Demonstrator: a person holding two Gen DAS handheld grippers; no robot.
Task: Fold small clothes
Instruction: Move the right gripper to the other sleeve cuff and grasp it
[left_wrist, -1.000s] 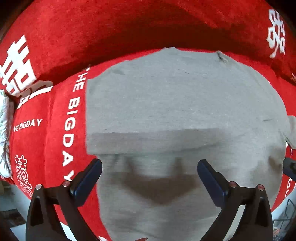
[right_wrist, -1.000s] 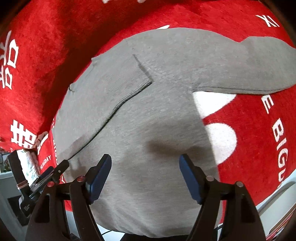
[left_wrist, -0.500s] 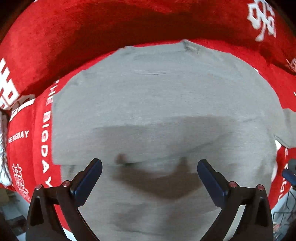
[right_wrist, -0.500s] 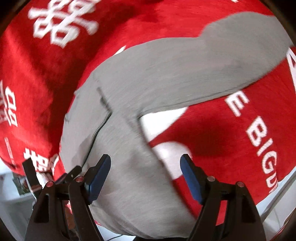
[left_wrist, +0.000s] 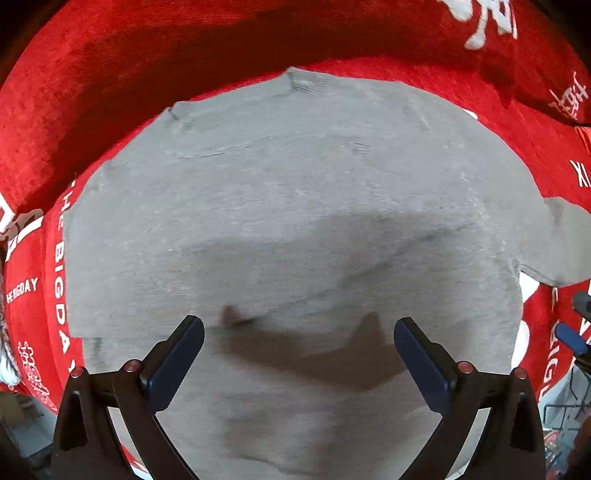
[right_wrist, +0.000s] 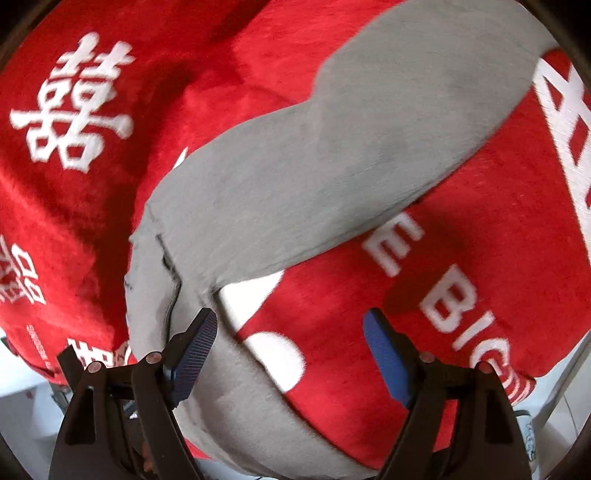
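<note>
A grey long-sleeved top (left_wrist: 295, 206) lies flat on a red blanket (left_wrist: 184, 48) with white lettering. Its left sleeve is folded in over the body. In the right wrist view the right sleeve (right_wrist: 332, 166) stretches out to the upper right. My left gripper (left_wrist: 298, 349) is open and empty above the lower body of the top. My right gripper (right_wrist: 290, 350) is open and empty, hovering over the armpit where the sleeve meets the body; its left finger (right_wrist: 194, 350) is over grey cloth.
The red blanket (right_wrist: 461, 258) covers the whole surface and bunches into a raised fold at the far side. The surface's front edge and white floor (right_wrist: 22, 406) show at the bottom corners. My right gripper's blue pad (left_wrist: 570, 338) shows at the left wrist view's right edge.
My right gripper has swung right, from over the body of the top to over the armpit and outstretched sleeve. My left gripper has drifted right over the body. Both stayed open.
</note>
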